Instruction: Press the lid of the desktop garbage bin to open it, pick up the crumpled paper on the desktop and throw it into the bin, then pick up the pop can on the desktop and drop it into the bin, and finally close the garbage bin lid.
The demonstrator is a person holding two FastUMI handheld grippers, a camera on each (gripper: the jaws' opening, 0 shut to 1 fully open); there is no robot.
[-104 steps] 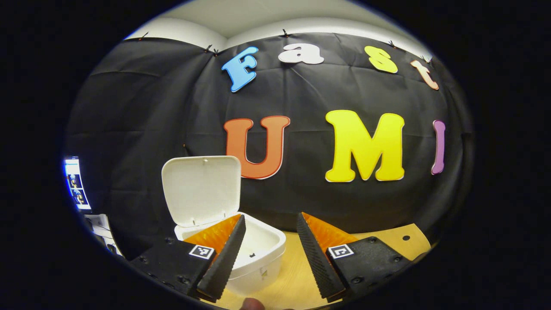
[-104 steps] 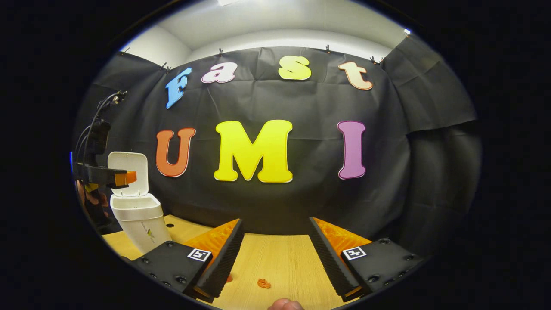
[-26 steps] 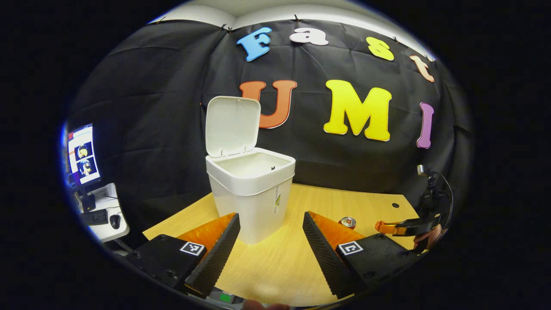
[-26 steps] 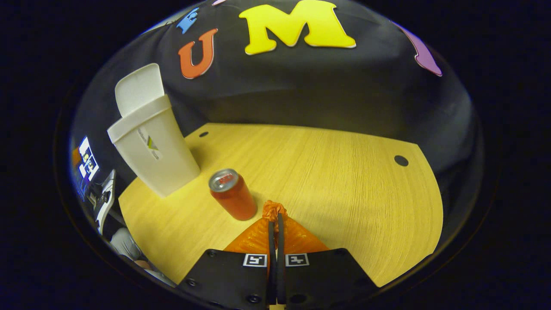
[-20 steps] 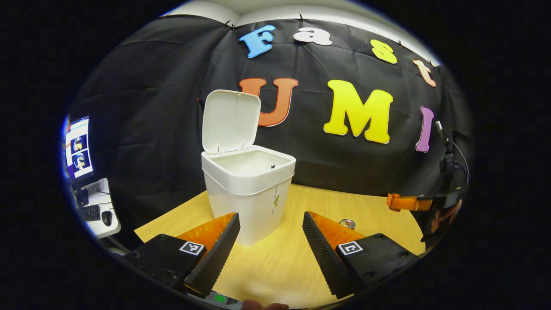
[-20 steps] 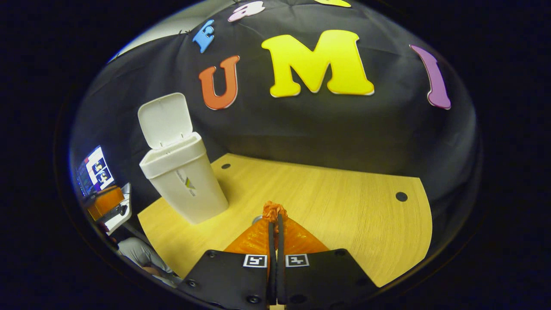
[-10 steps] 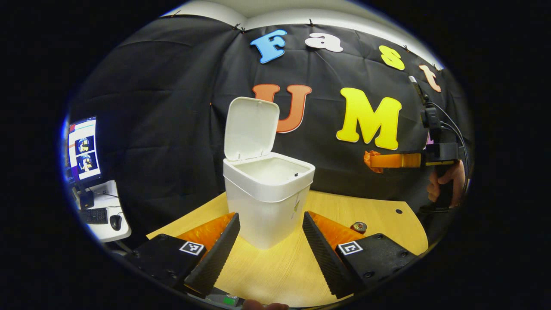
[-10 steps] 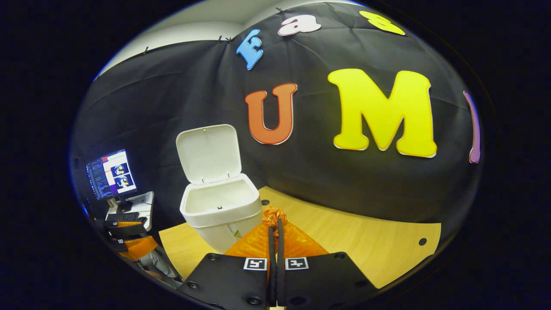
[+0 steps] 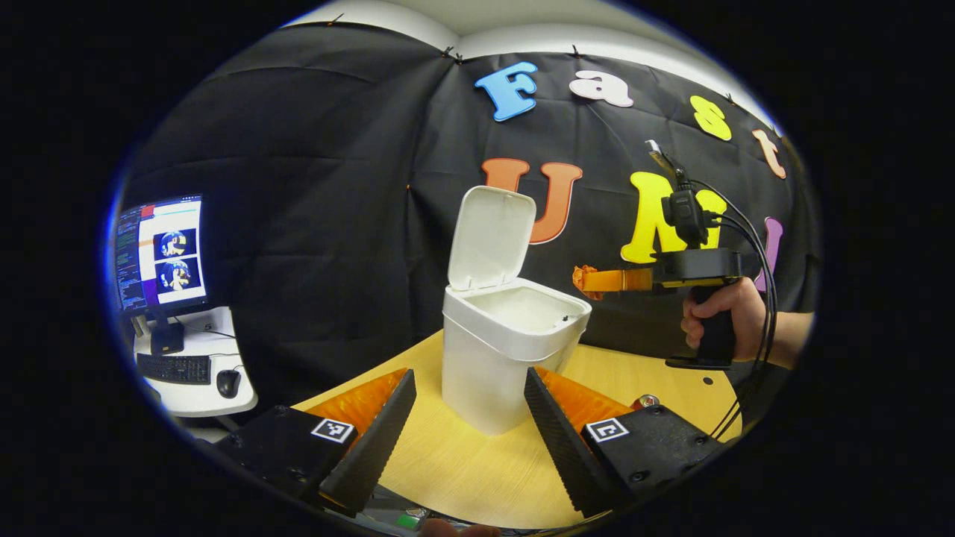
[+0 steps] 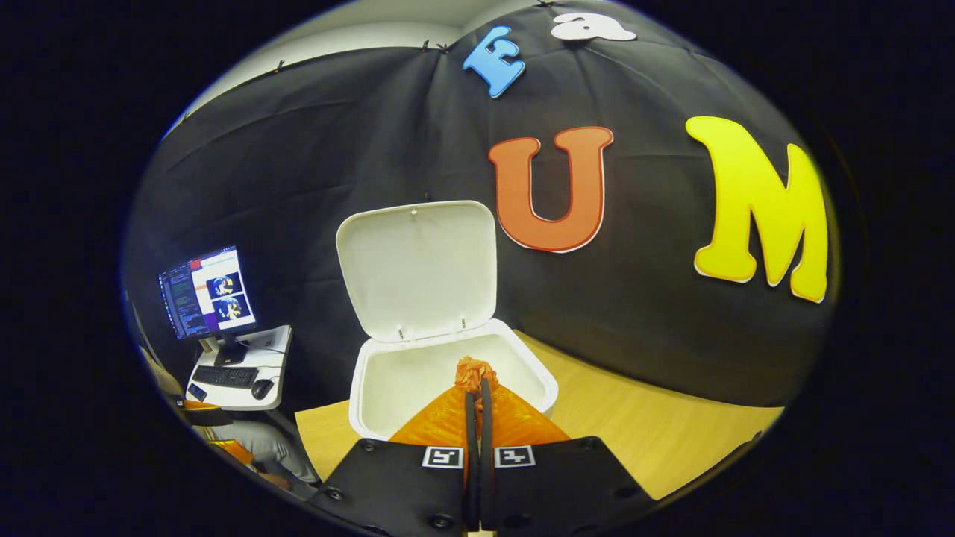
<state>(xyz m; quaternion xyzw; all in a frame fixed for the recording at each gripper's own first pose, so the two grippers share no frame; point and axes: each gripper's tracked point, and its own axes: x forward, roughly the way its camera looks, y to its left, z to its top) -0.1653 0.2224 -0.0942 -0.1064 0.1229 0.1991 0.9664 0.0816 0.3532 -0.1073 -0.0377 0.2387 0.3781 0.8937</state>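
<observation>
The white bin [image 9: 485, 373] stands on the wooden table [image 9: 462, 470] with its lid [image 9: 492, 237] raised upright. My left gripper [image 9: 464, 440] is open and empty, low in front of the bin. In the left gripper view a hand [image 9: 716, 313] holds my right gripper [image 9: 595, 280] level above the bin's right rim. In the right gripper view, my right gripper [image 10: 476, 389] is shut on the orange crumpled paper [image 10: 474, 371], which hangs over the open bin [image 10: 359, 388] below its lid [image 10: 416, 268]. The pop can's top [image 9: 646, 401] peeks out behind my left gripper's right finger.
To the left, off the table, a monitor [image 9: 158, 252] stands on a small white desk [image 9: 195, 373] with a keyboard and mouse. The table's near edge runs just under my left gripper. A person's lap [image 10: 265, 447] shows low left of the bin.
My right gripper has lifted the crumpled paper off the table beside the can and carried it left, up over the bin's opening. My left gripper stayed open and drew back.
</observation>
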